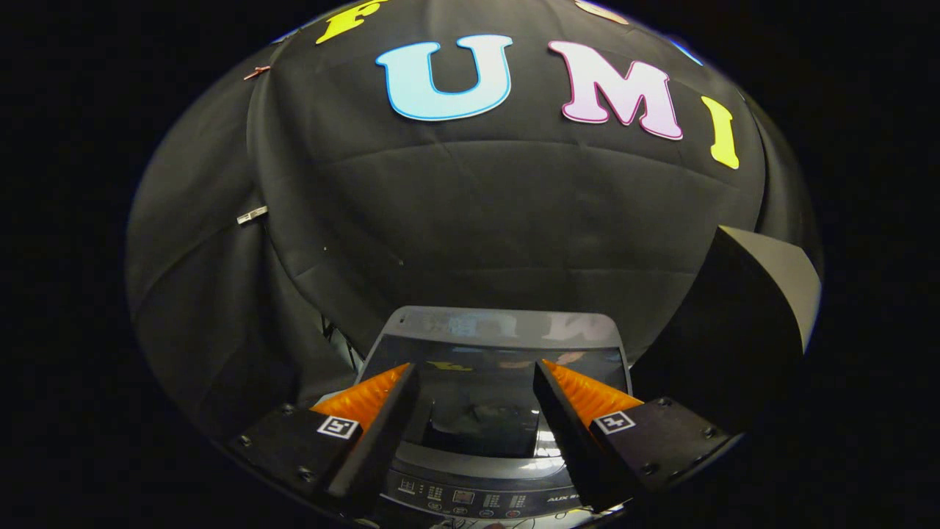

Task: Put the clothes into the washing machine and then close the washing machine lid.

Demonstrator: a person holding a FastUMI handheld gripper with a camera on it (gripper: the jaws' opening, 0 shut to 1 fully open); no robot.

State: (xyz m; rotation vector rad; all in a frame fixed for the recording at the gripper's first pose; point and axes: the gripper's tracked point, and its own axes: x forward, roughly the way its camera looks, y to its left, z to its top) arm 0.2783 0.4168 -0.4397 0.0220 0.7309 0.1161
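The claw (476, 400) stands wide with nothing between its fingers, poised above the front of the washer (492, 411). The lid (507, 345) lies just ahead of and below the fingertips, apparently down flat, its glossy glass reflecting the wall. Something dark shows through the glass; whether it is clothes I cannot tell.

My view is dim overall, the cloth wall (470, 220) soaking up most of the light. Light falls from above and ahead: the washing machine lid (499, 345) throws back a pale mirrored sheen, and a small bright glare sits near the control panel (477, 499). My fingers (367, 400), spread apart, are sharp. Straight lines bow strongly toward the rim, where things fall into shadow.
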